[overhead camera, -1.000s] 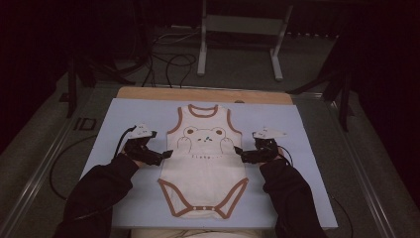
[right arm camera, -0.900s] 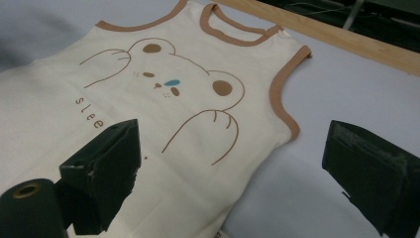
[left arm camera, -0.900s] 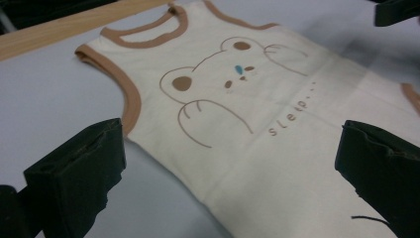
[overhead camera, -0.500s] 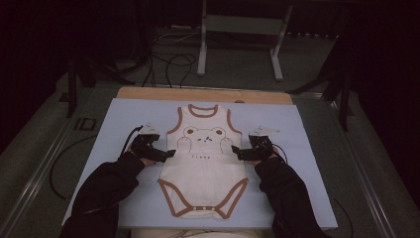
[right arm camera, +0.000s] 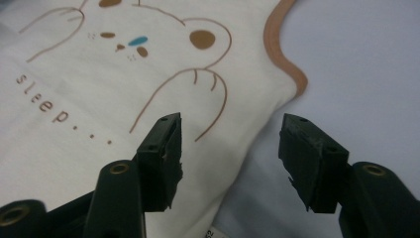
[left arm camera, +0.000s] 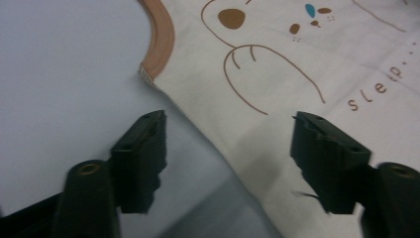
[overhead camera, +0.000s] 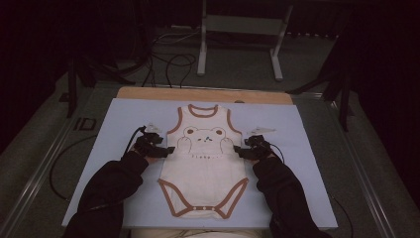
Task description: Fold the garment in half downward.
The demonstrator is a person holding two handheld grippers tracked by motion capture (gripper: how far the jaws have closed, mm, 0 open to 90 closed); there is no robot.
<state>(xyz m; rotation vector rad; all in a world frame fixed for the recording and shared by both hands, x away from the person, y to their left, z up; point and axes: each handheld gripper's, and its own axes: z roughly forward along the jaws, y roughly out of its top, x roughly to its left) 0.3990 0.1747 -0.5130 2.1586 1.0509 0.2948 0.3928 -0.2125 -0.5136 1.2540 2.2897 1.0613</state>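
A cream baby bodysuit (overhead camera: 204, 158) with brown trim and a bear print lies flat on the pale blue mat (overhead camera: 297, 134), neck away from me. My left gripper (overhead camera: 167, 150) is at the garment's left side edge, just below the armhole, jaws open astride that edge (left arm camera: 228, 144). My right gripper (overhead camera: 239, 150) sits mirrored at the right side edge, open, one jaw over the cloth and one over the mat (right arm camera: 230, 153). The bodysuit (left arm camera: 307, 64) and its "sleep..." lettering show close up, as does the bodysuit (right arm camera: 99, 89) in the right gripper view. Nothing is pinched.
The mat lies on a wooden table (overhead camera: 198, 93) whose far edge shows. A metal stand (overhead camera: 237, 34) and loose cables (overhead camera: 168, 59) sit on the dark floor beyond. Cables (overhead camera: 59, 168) trail off the mat's left side. Bare mat lies on both sides of the garment.
Both grippers have moved inward from the bare mat to the bodysuit's side edges. The garment has not shifted.
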